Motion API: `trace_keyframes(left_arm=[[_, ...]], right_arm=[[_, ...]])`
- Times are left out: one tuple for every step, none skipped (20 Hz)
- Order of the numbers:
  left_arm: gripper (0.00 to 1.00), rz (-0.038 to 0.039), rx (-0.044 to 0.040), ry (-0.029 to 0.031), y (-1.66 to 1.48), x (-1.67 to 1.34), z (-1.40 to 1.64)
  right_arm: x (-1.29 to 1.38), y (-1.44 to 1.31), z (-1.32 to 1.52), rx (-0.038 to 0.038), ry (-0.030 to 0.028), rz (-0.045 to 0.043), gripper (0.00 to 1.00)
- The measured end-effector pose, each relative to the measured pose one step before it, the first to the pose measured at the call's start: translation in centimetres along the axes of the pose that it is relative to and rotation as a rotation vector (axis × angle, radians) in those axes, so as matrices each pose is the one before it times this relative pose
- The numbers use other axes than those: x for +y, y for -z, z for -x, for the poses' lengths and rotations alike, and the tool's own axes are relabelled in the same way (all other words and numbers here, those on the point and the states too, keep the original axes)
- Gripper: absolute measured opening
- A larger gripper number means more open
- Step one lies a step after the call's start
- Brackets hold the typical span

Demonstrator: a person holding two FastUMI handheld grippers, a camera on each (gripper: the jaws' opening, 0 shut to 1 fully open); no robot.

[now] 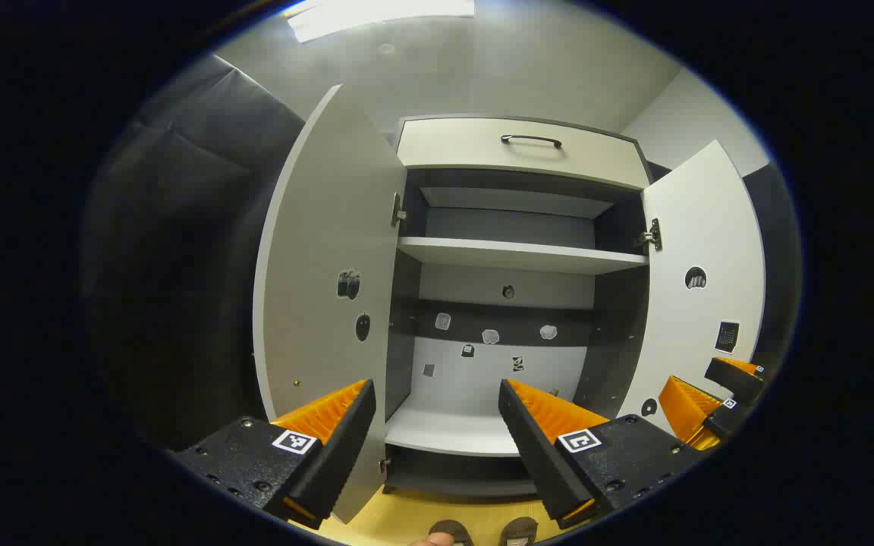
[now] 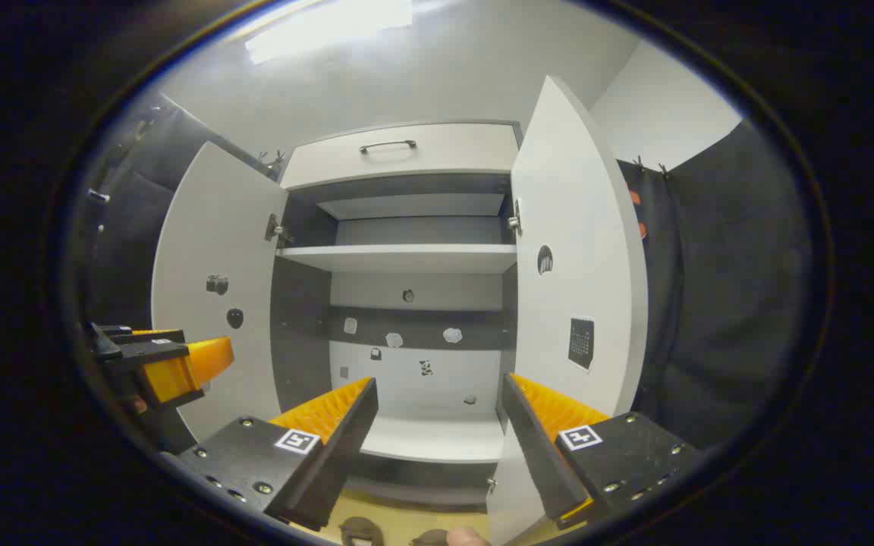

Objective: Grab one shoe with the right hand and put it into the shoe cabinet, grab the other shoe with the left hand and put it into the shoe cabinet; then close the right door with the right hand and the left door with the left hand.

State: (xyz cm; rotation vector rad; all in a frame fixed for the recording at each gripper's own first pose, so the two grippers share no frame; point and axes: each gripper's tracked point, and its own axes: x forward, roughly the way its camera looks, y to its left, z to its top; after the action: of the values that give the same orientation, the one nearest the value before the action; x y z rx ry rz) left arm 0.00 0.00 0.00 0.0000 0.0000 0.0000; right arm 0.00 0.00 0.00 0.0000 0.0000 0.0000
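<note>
One shoe cabinet (image 1: 520,144) stands against the pale wall, a flat-fronted box with light panels and a dark interior. Its two doors are swung wide: the left door (image 1: 323,258) and the right door (image 1: 702,280), both smooth, light boards hung on metal hinges and dotted with small stickers. Across the top runs one drawer front (image 1: 520,152) with a single dark bar handle (image 1: 532,139). Inside, I count one upper shelf (image 1: 517,254) and one bottom shelf (image 1: 444,432), both light and flat, bare of footwear; the back panel carries several small stickers.

Two grippers are raised before the opening. The left gripper (image 1: 437,394) has its jaws spread wide with nothing between them; the inner faces are ribbed and wedge-shaped, and the blocks behind carry square printed markers. The right gripper (image 2: 437,394) is likewise spread and unloaded, of the same ribbed build; it also appears at the lower right edge of the left gripper view.

Two shoes (image 1: 482,532) sit on the yellowish wooden floor (image 1: 407,516) just in front of the cabinet, below the grippers. They are dark with rounded toes; only the tips are visible at the lower edge.
</note>
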Motion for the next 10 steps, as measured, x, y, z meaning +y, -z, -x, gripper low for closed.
trace_keyframes(left_arm=[[1.00, -0.00230, -0.00129, -0.00361, -0.063, 0.173, 0.020], [1.00, -0.00221, -0.00137, -0.00463, -0.013, 0.097, 0.056], [0.99, -0.00094, -0.00054, -0.00383, 0.040, 0.113, 0.065], [1.00, 0.00138, 0.00058, -0.00275, -0.083, 0.101, 0.051], [1.00, 0.00256, -0.00011, -0.00390, 0.047, 0.203, 0.098], [1.00, 0.00292, -0.00143, -0.00473, -0.088, 0.198, 0.037], [1.00, 0.00072, -0.00028, -0.00409, 0.001, 0.210, 0.007], [1.00, -0.00117, 0.00078, -0.00435, 0.005, 0.213, 0.044], [1.00, -0.00177, -0.00041, -0.00351, -0.015, 0.221, 0.044], [1.00, -0.00062, -0.00178, -0.00235, -0.094, 0.162, -0.013]], right_arm=[[0.016, 0.125, -0.005, 0.00210, -0.00080, -0.00147, 0.99], [0.083, -0.034, -0.030, 0.00089, -0.00077, -0.00382, 0.99], [-0.056, -0.039, 0.125, -0.00029, -0.00177, -0.00456, 0.99], [-0.006, 0.001, -0.001, 0.00030, 0.00040, -0.00072, 0.99], [0.044, 0.167, 0.051, 0.00011, -0.00054, 0.00326, 0.97], [0.100, 0.158, -0.002, 0.00168, -0.00070, 0.00559, 0.97], [0.137, 0.038, 0.061, 0.00145, -0.00067, 0.00435, 0.97], [0.185, 0.013, 0.019, 0.00018, -0.00165, 0.00216, 0.97], [0.115, 0.042, -0.022, 0.00059, -0.00089, -0.00035, 0.97], [0.128, -0.086, 0.002, -0.00138, -0.00056, -0.00303, 0.97]])
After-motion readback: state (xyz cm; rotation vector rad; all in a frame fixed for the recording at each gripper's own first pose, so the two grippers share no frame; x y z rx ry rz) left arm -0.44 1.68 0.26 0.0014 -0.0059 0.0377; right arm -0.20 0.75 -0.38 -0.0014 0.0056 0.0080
